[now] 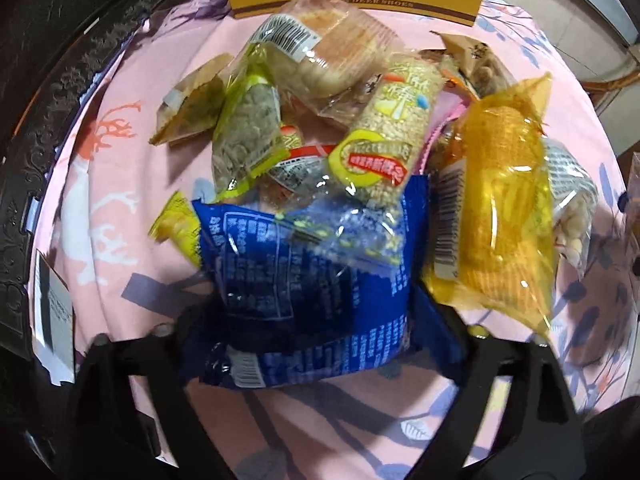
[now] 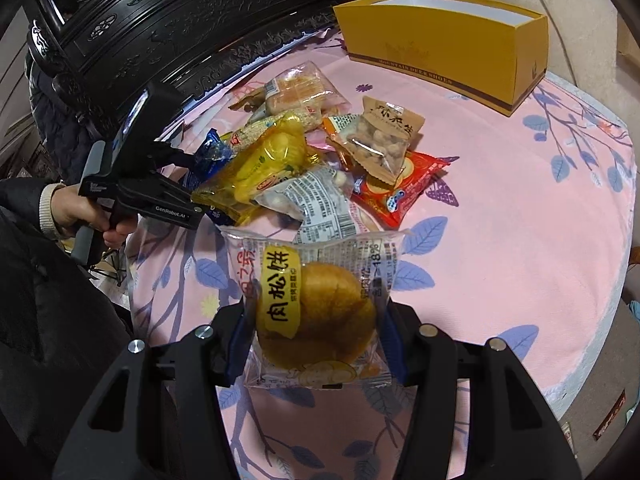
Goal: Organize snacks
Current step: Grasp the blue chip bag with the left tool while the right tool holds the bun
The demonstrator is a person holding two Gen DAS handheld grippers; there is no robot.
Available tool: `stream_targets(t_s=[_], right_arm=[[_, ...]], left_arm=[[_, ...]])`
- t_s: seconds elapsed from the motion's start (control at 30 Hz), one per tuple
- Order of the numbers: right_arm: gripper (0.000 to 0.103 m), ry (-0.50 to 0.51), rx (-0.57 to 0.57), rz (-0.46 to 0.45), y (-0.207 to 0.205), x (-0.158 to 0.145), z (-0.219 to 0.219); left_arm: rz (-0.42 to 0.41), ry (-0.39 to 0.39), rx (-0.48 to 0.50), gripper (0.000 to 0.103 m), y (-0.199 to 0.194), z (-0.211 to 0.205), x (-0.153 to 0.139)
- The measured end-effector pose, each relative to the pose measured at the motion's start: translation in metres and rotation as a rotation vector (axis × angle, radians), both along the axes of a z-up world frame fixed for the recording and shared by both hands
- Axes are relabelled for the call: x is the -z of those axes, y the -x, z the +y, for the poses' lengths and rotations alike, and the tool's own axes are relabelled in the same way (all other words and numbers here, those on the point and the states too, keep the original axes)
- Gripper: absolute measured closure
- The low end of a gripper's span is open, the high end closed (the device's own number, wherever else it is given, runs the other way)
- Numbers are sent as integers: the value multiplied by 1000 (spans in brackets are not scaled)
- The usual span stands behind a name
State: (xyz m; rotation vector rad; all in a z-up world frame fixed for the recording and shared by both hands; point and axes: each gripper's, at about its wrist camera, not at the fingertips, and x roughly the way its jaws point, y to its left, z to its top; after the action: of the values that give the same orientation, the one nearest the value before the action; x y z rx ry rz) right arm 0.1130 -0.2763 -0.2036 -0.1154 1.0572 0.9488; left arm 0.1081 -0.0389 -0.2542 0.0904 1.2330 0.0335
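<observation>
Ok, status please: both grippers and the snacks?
Left gripper shut on blue packet. Right gripper shut on pastry packet. Yellow box open beyond snack pile.

Clear-wrapped round bun held upright, near heaped snack packets.

The snack pile sits mid-cloth, packets overlapping with no gap between them to reach through. Behind the pile, the yellow box stands open-topped, with a strip of bare pink cloth between it and the pile. Right of the pile the cloth is bare and wide out to its edge. Left of the pile, the dark carved cabinet stands close along the cloth's edge, leaving only a narrow bare strip. In front of the pile, the held bun packet blocks the near approach.
</observation>
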Motion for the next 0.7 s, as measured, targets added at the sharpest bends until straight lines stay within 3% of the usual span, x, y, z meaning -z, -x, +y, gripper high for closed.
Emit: stream_targets(t_s=[0.07,0.23,0.7], right_arm=[[48,-3,5,2,0,0,0],[48,-14,5,-6,0,-6,3],[48,-41,-33,-52,1,-32,27]], left_arm=[[-3,44,-16,28,6,5,-3],[-33,106,-45,30,23,20,-16],[-182,121,-26,30,45,36,-85]])
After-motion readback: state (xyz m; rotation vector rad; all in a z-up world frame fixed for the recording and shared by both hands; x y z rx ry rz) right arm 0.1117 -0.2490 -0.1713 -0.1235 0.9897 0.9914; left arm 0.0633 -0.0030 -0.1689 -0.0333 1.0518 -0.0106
